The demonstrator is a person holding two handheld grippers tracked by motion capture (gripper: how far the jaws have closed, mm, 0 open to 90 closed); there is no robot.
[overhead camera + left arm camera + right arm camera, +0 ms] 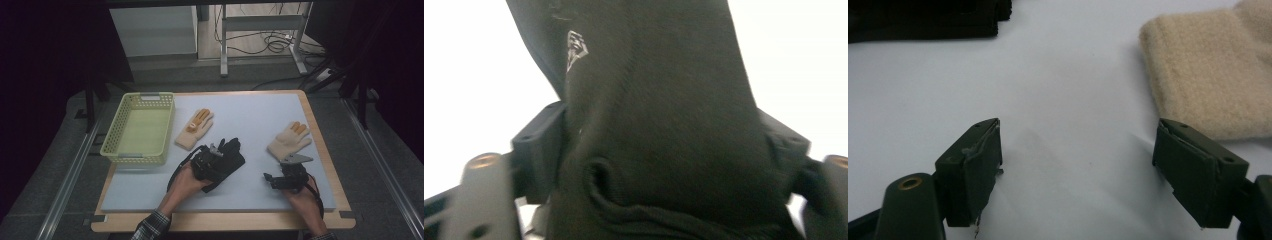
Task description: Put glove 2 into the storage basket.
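A black glove [234, 156] lies on the pale mat near the middle, and my left gripper [223, 154] is shut on its cuff end. In the left gripper view the black glove [664, 75] bunches between the two jaws of the left gripper [664, 145], which press on it from both sides. My right gripper [268, 179] rests low over the mat at the front right, open with nothing between its fingers. In the right gripper view the right gripper [1083, 165] stands wide, with a cream glove [1208, 75] just beyond its right jaw and the black glove [923, 20] far left.
A yellow-green basket [112, 132] stands at the left of the mat [250, 112]. Two cream gloves with orange fingertips lie on it, one [194, 129] beside the basket, the other [290, 140] at the right. The wooden table edge [225, 222] runs along the front.
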